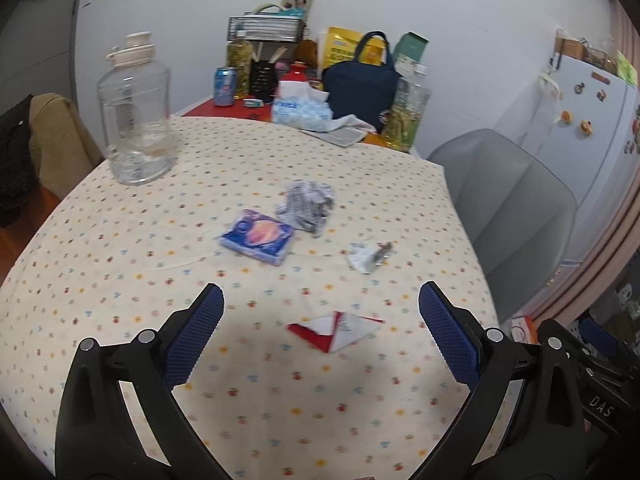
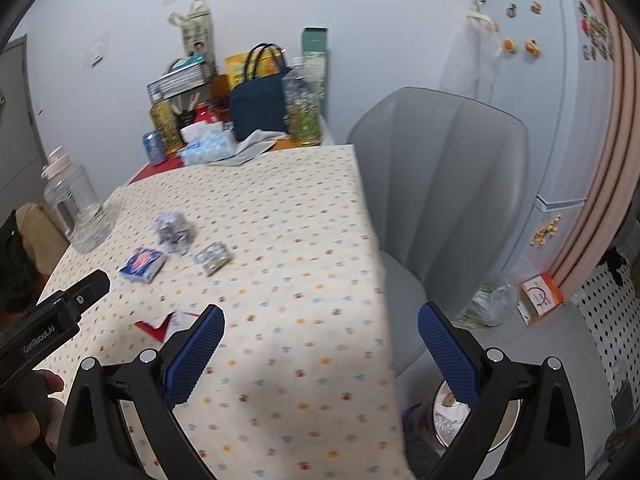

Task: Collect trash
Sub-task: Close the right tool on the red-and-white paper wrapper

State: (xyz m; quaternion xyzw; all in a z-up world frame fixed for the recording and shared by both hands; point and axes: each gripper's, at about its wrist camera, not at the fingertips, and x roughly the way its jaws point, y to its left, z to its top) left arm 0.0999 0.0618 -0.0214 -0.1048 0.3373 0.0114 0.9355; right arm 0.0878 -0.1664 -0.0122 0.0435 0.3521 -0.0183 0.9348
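Left gripper (image 1: 320,312) spread wide, empty, above red-and-white wrapper (image 1: 335,331) at lower centre. Right gripper (image 2: 320,328) likewise spread, empty. Mid-frame on tablecloth (image 1: 120,280): blue packet (image 1: 258,237), crumpled paper (image 1: 310,206), small foil scrap (image 1: 370,257)

White walls, a grey chair (image 2: 440,184) beside a fridge (image 2: 560,120).

Even indoor light, soft shadow near the lens, slight blur (perhaps motion), bowed fisheye edges
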